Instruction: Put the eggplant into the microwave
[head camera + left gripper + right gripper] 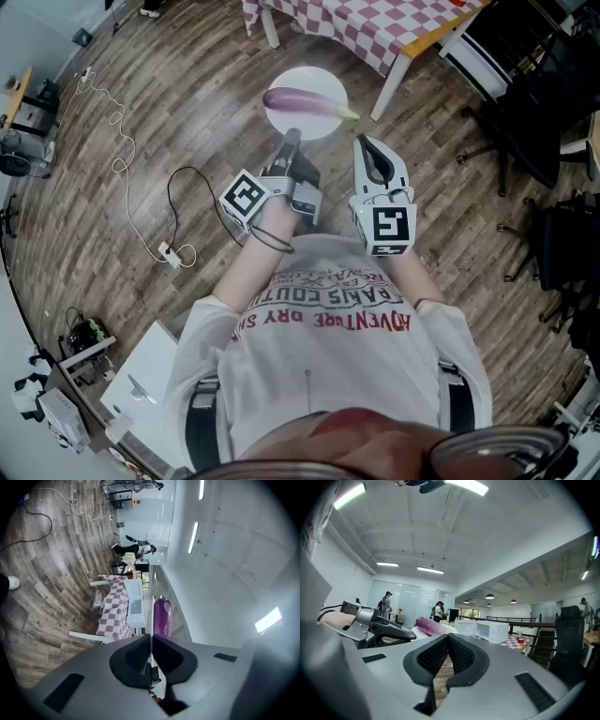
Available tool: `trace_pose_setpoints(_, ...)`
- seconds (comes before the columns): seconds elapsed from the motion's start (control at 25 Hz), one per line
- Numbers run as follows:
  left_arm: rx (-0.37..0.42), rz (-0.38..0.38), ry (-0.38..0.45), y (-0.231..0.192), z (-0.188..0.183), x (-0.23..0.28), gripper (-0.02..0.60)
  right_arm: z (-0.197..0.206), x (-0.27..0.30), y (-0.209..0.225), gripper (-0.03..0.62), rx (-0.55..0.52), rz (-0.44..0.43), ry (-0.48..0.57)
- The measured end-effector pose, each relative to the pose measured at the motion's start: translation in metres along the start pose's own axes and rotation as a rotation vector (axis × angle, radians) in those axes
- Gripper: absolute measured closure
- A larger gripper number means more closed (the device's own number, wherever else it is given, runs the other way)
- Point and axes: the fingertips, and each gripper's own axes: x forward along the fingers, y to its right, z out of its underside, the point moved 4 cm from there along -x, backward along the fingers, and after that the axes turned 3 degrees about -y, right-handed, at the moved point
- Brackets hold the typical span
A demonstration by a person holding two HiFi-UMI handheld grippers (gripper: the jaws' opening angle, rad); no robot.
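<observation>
The job has only just begun. The eggplant (302, 101) lies on a white plate (324, 81) in the upper middle of the head view. It is not in the microwave (493, 631) yet, and the microwave sits well apart on the checked table (375, 28). The left gripper (292, 138) pinches the plate's rim, with its jaws almost together. The right gripper (364, 142), just beside it, is squeezed closed and holds nothing.

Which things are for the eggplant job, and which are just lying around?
For the job: eggplant, the plate under it, left gripper pinching the plate's rim, microwave.

Just lying about: power strip, black office chair.
</observation>
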Motion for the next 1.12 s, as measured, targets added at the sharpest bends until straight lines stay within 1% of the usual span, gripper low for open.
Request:
trace_pose_setpoints(0.24,0.017,-0.014,0.003,-0.002,0.002,-0.001,0.546,0.0,-0.005,0.001,0.568,0.003,-0.002,0.004)
trace_pose_setpoints(0.36,0.009,-0.014,0.001,-0.001,0.004,-0.001,0.546,0.0,-0.007,0.001,0.568,0.008,0.001,0.003)
trace_pose_setpoints(0.44,0.011,-0.005,-0.001,0.0,0.004,0.0,0.546,0.001,-0.007,0.001,0.569,0.023,0.003,0.007)
trace_pose_setpoints(0.6,0.013,-0.014,-0.015,-0.005,0.006,0.004,0.546,0.005,-0.006,0.006,0.568,0.077,0.019,0.014)
trace_pose_setpoints(0.76,0.002,-0.026,-0.019,-0.005,0.005,0.009,0.546,0.003,-0.002,0.009,0.568,0.066,0.022,0.006)
trace_pose_setpoints(0.92,0.005,-0.041,-0.027,-0.013,-0.005,0.02,0.546,0.007,0.014,0.013,0.568,0.062,0.028,0.001)
trace_pose_setpoints(1.12,-0.042,-0.044,-0.041,-0.027,-0.027,0.048,0.546,0.014,0.055,0.018,0.568,0.086,0.029,-0.025)
